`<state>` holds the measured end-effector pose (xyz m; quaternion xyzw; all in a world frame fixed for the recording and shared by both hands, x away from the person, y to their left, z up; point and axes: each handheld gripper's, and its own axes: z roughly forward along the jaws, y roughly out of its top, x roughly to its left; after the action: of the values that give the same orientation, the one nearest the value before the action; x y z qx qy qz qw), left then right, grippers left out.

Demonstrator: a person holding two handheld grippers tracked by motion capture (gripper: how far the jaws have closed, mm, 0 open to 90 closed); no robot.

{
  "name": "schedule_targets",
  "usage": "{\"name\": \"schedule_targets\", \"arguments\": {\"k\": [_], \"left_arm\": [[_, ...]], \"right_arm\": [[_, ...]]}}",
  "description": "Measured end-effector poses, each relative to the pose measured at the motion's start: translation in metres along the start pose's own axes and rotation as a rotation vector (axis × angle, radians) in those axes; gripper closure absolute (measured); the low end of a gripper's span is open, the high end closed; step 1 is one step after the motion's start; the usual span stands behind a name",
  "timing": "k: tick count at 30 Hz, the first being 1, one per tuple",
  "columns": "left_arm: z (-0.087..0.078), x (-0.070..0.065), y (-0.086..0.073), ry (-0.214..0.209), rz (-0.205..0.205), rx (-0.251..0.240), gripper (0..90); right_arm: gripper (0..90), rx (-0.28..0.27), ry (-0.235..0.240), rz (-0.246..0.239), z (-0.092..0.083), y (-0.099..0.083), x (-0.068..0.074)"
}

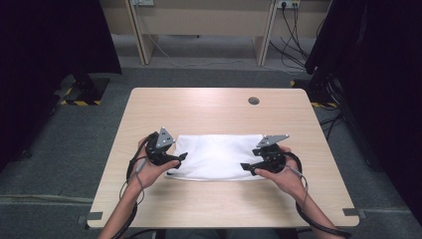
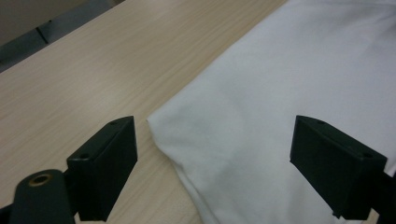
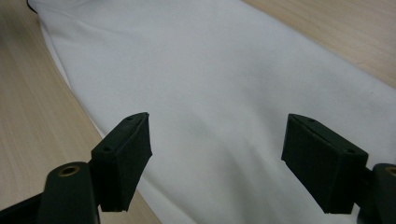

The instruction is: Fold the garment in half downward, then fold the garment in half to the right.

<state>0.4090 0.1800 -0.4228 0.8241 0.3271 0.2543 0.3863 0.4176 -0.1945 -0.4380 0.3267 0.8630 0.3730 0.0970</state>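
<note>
I am seeing even, soft overhead light on my table (image 1: 214,107); my high view's sides are dark, and both gripper views are blurring close up.

No text, label, brand name or number can be read anywhere. The white cloth (image 1: 217,156) is plain on every side that shows (a small dark mark sits at its near left edge in the high view, too small to make out). The only sign-like markings are the yellow-and-black hazard stripes (image 1: 80,102) on the floor by the dark stand bases, and these carry no words.
</note>
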Motion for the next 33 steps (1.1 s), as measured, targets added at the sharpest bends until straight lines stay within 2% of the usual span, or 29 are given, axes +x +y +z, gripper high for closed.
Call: {"name": "schedule_targets", "arguments": {"k": [6,21,26,31,33], "left_arm": [[-0.005,0.006,0.002,0.019,-0.011,-0.010,14.4],[-0.006,0.013,0.006,0.039,-0.018,-0.010,15.2],[0.007,0.024,0.013,0.036,-0.018,0.017,18.6],[0.031,0.042,0.021,0.024,-0.021,0.060,24.0],[0.046,0.050,0.022,0.002,-0.033,0.090,26.8]], "right_arm": [[22.7,0.000,-0.001,0.022,-0.002,-0.004,-0.006],[22.1,-0.007,0.006,0.007,-0.004,0.001,-0.005],[22.0,-0.006,0.008,0.001,-0.004,0.002,-0.006],[22.0,-0.005,0.009,-0.006,-0.005,0.002,-0.005],[22.0,-0.002,0.008,-0.007,-0.005,0.002,-0.006]]}}
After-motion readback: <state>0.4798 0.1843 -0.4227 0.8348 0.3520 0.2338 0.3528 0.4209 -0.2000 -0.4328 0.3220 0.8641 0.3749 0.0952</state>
